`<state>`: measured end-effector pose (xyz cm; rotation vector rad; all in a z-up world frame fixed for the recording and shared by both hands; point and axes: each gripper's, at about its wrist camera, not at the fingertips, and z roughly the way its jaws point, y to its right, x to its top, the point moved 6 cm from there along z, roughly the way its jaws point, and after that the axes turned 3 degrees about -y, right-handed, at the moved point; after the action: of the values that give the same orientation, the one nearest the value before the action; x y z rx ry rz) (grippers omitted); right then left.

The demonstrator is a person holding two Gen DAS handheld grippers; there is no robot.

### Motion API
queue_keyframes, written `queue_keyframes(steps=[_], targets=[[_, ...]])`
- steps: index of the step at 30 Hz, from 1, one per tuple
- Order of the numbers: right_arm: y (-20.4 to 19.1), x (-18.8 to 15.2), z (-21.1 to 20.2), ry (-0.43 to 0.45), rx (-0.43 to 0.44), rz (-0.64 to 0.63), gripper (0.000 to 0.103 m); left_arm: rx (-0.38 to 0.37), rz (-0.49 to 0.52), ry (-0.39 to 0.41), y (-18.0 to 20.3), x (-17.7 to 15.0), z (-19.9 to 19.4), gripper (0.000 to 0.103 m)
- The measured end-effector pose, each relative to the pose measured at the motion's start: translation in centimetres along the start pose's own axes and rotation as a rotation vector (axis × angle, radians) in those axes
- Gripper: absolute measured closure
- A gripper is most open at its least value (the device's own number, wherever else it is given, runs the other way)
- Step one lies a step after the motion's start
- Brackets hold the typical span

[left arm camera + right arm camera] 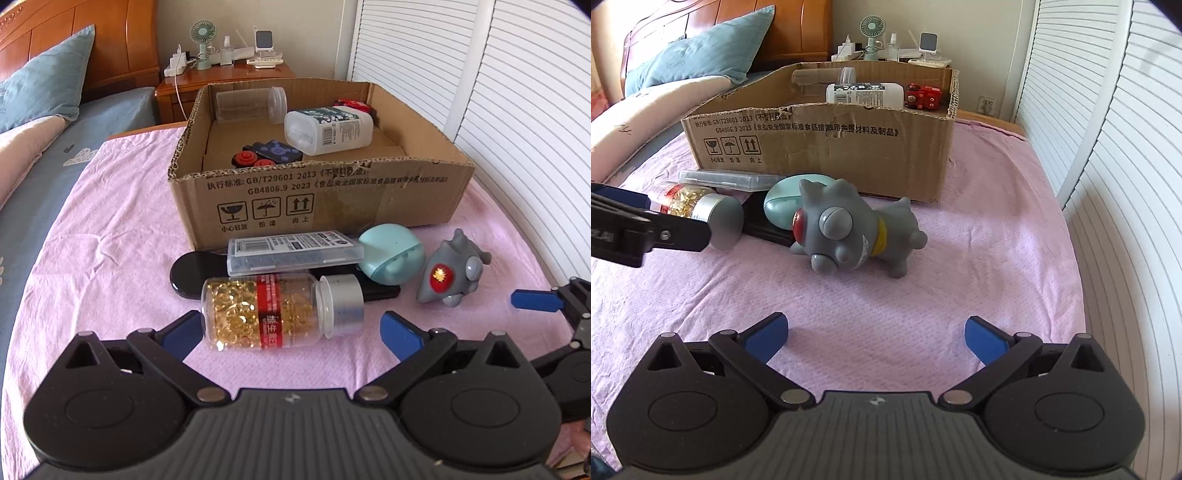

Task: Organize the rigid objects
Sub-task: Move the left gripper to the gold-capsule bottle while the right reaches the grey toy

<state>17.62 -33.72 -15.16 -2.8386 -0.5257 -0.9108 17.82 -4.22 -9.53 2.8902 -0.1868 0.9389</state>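
The left gripper (291, 328) sits low over the pink sheet (110, 240), its blue fingers (400, 332) spread wide to either side of the capsule bottle (273, 310), not pressing it. That bottle lies on its side, long axis running left to right across the gripper's view, silver cap toward the right. Just behind it a clear flat case (295, 249) rests lengthwise the same way atop a black flat object (192, 275), with a mint green case (391, 254) touching at its right end. The grey toy figure (846, 229) lies tipped over near the cardboard box (849, 147), head toward the right gripper (877, 338), legs pointing away to the right. The right gripper's fingers are wide apart, holding nothing, well short of the toy. Inside the box a white bottle (328, 129) lies on its side.
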Motion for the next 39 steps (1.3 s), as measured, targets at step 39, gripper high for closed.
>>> queue_keyframes(steps=[39], targets=[[-0.9,3.1,1.5,0.001,0.169,-0.109,0.0,0.09,-0.063,0.054,-2.3,-2.9,1.3,0.0]])
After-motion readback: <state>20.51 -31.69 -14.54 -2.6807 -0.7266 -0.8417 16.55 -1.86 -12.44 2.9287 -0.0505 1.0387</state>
